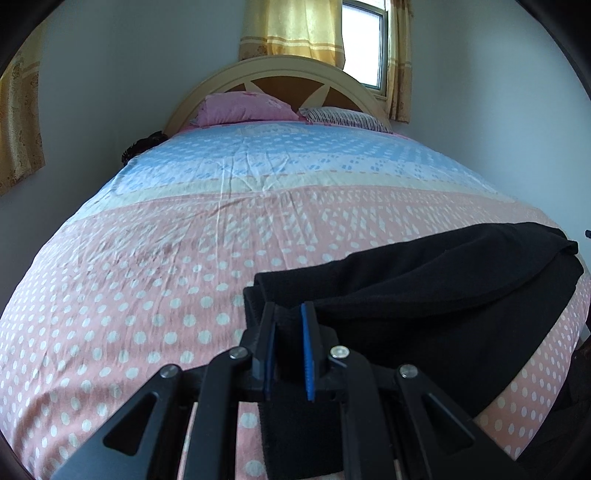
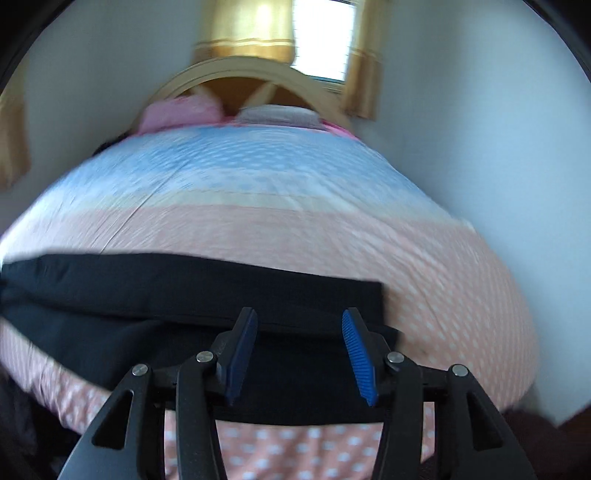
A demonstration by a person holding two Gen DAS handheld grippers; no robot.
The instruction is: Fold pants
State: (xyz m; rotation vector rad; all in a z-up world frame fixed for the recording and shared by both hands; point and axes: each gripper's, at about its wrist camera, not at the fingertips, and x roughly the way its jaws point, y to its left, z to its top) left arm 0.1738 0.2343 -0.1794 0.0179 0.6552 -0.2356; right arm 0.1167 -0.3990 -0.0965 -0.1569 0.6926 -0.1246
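Observation:
Black pants (image 1: 443, 288) lie folded lengthwise on the pink dotted bedsheet (image 1: 147, 277) near the bed's front edge. In the left wrist view they stretch from the gripper out to the right. My left gripper (image 1: 288, 314) is shut on their near left end, with black cloth pinched between its blue pads. In the blurred right wrist view the pants (image 2: 184, 288) run as a dark band from the left edge to a squared end at the middle right. My right gripper (image 2: 300, 317) stands open just above that end, with nothing pressed between its blue pads (image 2: 356, 343).
The sheet (image 2: 443, 277) turns blue toward the headboard (image 1: 280, 70), where a pink pillow (image 1: 243, 107) and a striped pillow (image 1: 347, 118) rest. Yellow curtains (image 1: 291, 29) flank a window (image 1: 364, 40). White walls close in on both sides, and a dark item (image 1: 144, 144) sits at the bed's far left.

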